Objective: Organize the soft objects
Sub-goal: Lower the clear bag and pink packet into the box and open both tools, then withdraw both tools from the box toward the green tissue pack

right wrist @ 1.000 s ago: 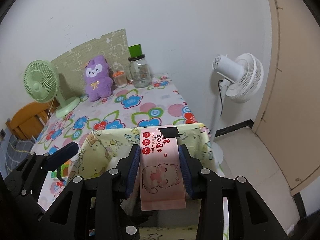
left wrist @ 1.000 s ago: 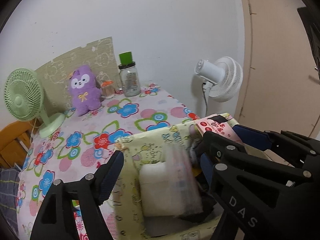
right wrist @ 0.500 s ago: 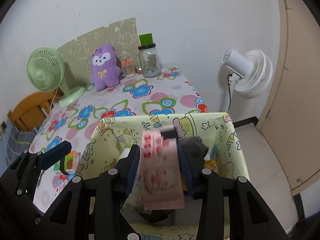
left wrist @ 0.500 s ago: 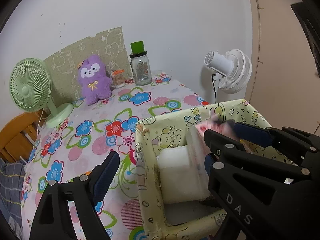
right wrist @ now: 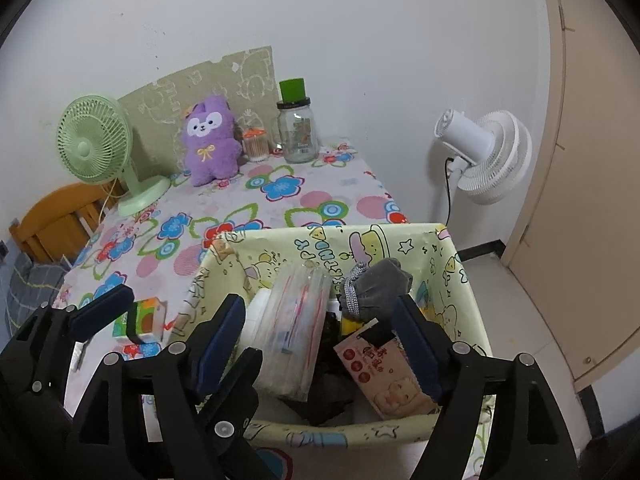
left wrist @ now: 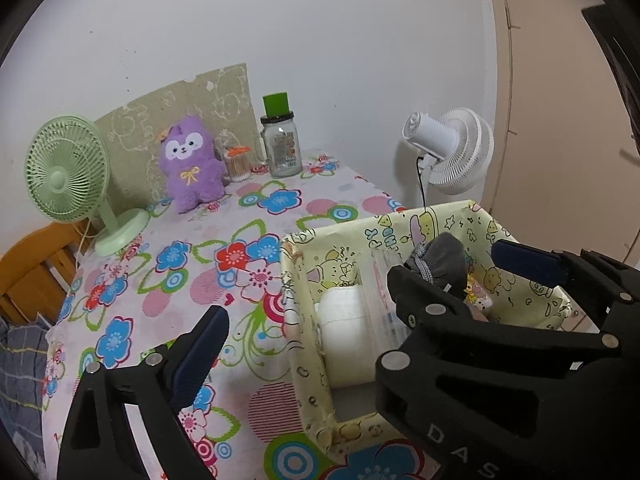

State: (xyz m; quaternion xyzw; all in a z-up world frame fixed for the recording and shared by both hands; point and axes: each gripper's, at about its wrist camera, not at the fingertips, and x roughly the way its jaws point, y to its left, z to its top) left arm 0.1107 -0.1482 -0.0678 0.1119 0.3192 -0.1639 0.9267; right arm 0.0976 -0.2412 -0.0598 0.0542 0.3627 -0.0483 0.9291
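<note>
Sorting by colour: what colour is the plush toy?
Purple plush toy, clearest in the right wrist view.

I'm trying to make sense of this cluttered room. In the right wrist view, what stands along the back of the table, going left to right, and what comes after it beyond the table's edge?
Green fan → purple plush → small orange-lidded jar → glass jar → white fan, off the table.

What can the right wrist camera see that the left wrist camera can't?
Only the right wrist view shows the pink wipes pack lying in the yellow bin, and a small green and orange packet on the table. Only the left wrist view shows the white roll's whole side. Both show the purple plush toy, the green fan, the glass jar, the grey cloth and the white fan.
</note>
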